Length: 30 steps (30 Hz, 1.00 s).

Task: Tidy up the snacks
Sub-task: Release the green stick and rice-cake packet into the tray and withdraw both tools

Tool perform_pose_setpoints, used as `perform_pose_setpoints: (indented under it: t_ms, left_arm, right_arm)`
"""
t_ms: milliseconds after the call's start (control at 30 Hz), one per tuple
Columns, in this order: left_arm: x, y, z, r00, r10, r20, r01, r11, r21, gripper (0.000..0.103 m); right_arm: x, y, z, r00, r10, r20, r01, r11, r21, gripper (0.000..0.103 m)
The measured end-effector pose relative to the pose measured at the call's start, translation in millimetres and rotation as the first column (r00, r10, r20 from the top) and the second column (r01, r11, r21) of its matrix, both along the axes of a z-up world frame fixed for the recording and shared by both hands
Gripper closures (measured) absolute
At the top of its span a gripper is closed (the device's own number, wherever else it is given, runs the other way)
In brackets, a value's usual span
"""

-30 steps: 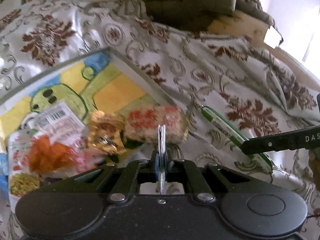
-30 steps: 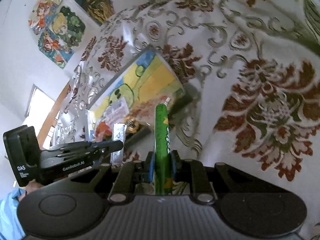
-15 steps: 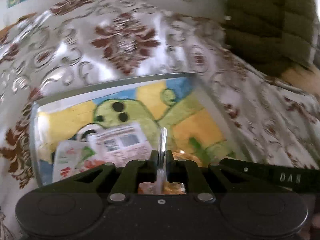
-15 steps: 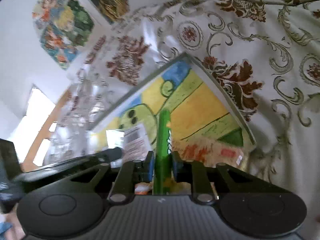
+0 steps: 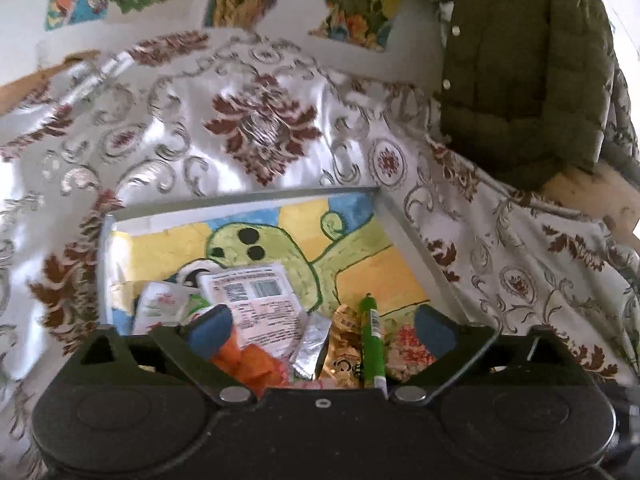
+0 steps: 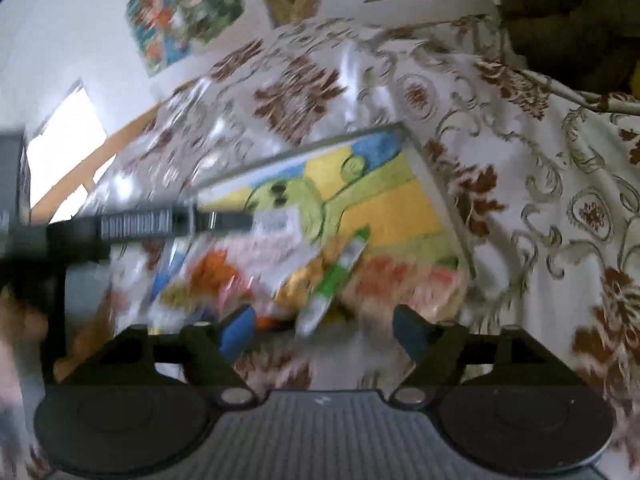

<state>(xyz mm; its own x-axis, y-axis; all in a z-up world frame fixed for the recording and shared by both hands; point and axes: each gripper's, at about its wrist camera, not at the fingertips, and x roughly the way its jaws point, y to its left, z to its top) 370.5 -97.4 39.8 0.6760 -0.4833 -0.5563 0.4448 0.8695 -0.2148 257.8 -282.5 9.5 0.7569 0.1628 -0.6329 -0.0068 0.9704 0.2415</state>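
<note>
The tabletop wears a shiny flowered cloth, and on it lies one flat tray with a green cartoon creature painted inside. One dark green coat sits at the far right. A moment ago each gripper was squeezed tight on a snack; now both have let go. The left gripper is spread wide with nothing in it, and the silver packet it carried lies in the tray pile. The right gripper is spread wide and empty too, and the green stick it carried rests across the pile, just beside the gold packet. So two more snacks look put away (a good step for tidying). Counting the pile in the near end of the tray: one white packet with a barcode, one orange bag, one red-and-white bar, one gold packet, one silver packet, one green stick. There may be more under them, but that is hidden. The right view is blurry.
</note>
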Motion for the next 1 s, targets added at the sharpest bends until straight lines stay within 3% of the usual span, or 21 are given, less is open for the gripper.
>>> perform_pose_setpoints:
  t_ms: [100, 200, 367, 533, 667, 700, 800, 833, 867, 1000]
  left_arm:
    - [-20, 9, 2, 1.0, 0.022, 0.02, -0.022, 1.0, 0.018, 0.001]
    - [-40, 16, 4, 0.998, 0.041, 0.042, -0.044, 0.997, 0.057, 0.001]
    - [-61, 27, 7, 0.997, 0.054, 0.061, -0.058, 0.996, 0.073, 0.001]
    - [-69, 34, 10, 0.996, 0.061, 0.06, -0.065, 0.996, 0.068, 0.001]
    - [-68, 38, 10, 0.996, 0.073, 0.055, -0.077, 0.995, 0.065, 0.001]
    - [-68, 39, 11, 0.996, 0.076, 0.055, -0.079, 0.995, 0.067, 0.001]
    - [-67, 46, 12, 0.993, 0.095, 0.072, -0.1, 0.993, 0.068, 0.001]
    - [-66, 48, 13, 0.992, 0.105, 0.074, -0.11, 0.992, 0.065, 0.001]
    - [-64, 52, 14, 0.991, 0.117, 0.069, -0.122, 0.991, 0.063, 0.001]
    - [-58, 64, 16, 0.984, 0.168, 0.063, -0.171, 0.984, 0.049, 0.001]
  right_arm:
    - [-19, 13, -8, 0.999, -0.001, -0.036, 0.002, 1.0, 0.015, 0.016]
    - [-30, 23, -23, 0.992, -0.011, -0.127, 0.018, 0.999, 0.05, 0.016]
    - [-32, 42, -49, 0.963, -0.021, -0.267, 0.013, 0.999, -0.034, 0.045]
    - [-29, 59, -69, 0.952, -0.019, -0.304, -0.017, 0.993, -0.117, 0.05]
    - [-27, 70, -73, 0.961, -0.003, -0.278, -0.044, 0.985, -0.166, 0.062]
    - [-30, 72, -67, 0.968, 0.002, -0.249, -0.045, 0.985, -0.166, 0.079]
    - [-36, 69, -36, 0.99, 0.009, -0.139, -0.029, 0.99, -0.14, 0.079]
    - [-38, 68, -26, 0.996, 0.022, -0.092, -0.034, 0.991, -0.13, 0.084]
    - [-37, 67, -20, 0.997, 0.022, -0.068, -0.03, 0.992, -0.124, 0.091]
    - [-20, 49, -7, 0.999, -0.033, 0.0, 0.033, 0.999, -0.026, 0.092]
